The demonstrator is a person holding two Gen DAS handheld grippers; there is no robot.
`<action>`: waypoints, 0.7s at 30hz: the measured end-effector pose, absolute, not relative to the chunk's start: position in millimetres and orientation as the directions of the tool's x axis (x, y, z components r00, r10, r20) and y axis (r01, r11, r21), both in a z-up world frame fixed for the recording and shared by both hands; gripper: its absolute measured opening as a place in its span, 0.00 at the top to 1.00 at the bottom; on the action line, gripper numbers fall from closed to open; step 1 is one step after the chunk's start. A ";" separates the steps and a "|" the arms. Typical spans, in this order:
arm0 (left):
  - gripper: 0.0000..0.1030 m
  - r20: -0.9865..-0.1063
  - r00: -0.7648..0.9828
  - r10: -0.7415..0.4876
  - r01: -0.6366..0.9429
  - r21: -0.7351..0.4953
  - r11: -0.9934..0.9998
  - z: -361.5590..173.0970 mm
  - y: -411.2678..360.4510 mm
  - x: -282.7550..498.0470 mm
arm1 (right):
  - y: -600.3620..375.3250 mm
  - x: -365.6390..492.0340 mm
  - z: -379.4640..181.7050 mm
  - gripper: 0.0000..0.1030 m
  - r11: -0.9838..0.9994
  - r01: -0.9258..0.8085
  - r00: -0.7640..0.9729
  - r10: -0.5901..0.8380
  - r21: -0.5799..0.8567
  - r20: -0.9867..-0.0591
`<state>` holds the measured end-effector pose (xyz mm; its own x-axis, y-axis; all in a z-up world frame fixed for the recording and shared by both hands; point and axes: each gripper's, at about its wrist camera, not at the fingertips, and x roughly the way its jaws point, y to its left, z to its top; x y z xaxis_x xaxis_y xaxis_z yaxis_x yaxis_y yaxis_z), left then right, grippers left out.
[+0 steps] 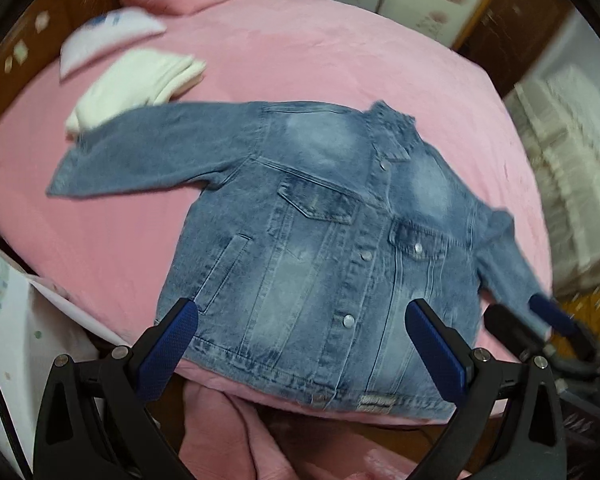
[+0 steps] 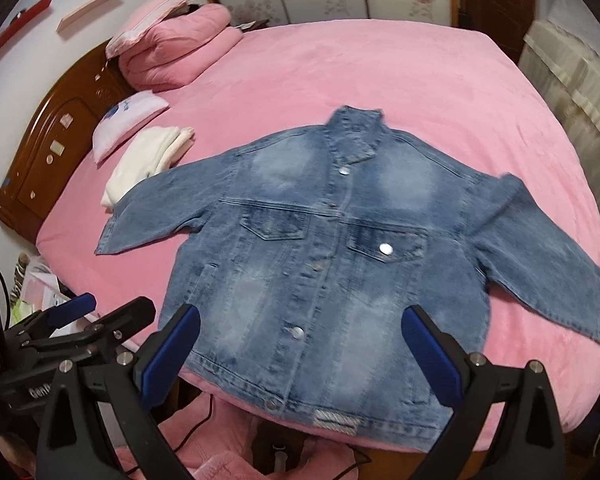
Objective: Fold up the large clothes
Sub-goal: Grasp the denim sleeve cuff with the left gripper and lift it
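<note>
Denim jacket lies flat, front up, sleeves spread, on the pink bed, hem at its near edge. No fold made. Left claw and right claw gape empty above the hem.

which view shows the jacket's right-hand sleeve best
The right wrist view: the sleeve lies whole on the bed, cuff included. In the left wrist view the sleeve is blurred, and its end sits behind the right gripper.
</note>
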<state>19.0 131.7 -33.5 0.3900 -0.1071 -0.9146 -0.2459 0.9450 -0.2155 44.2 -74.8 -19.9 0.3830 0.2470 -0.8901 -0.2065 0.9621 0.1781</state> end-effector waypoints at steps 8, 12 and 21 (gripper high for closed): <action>0.01 -0.908 0.360 -0.215 -0.435 -0.367 0.822 -66.0 279.7 52.1 | 27.6 80.8 -26.3 0.02 0.965 -0.249 0.377 0.178 0.085 -0.909; 0.01 -0.915 0.350 -0.201 -0.557 -0.376 0.741 -88.0 377.4 58.6 | 77.3 101.3 -23.4 0.02 0.974 -0.223 0.393 0.127 0.040 -0.911; 0.02 -0.945 0.274 -0.179 -0.758 -0.326 0.565 -161.7 557.8 63.4 | 165.6 135.1 -30.7 0.02 0.980 -0.196 0.354 0.100 0.031 -0.930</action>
<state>63.4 557.8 -161.7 0.2735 -0.1788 -0.9451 -0.7581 0.5646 -0.3262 135.1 165.6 -30.7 0.3537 0.0999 -0.9300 -0.1960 0.9801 0.0308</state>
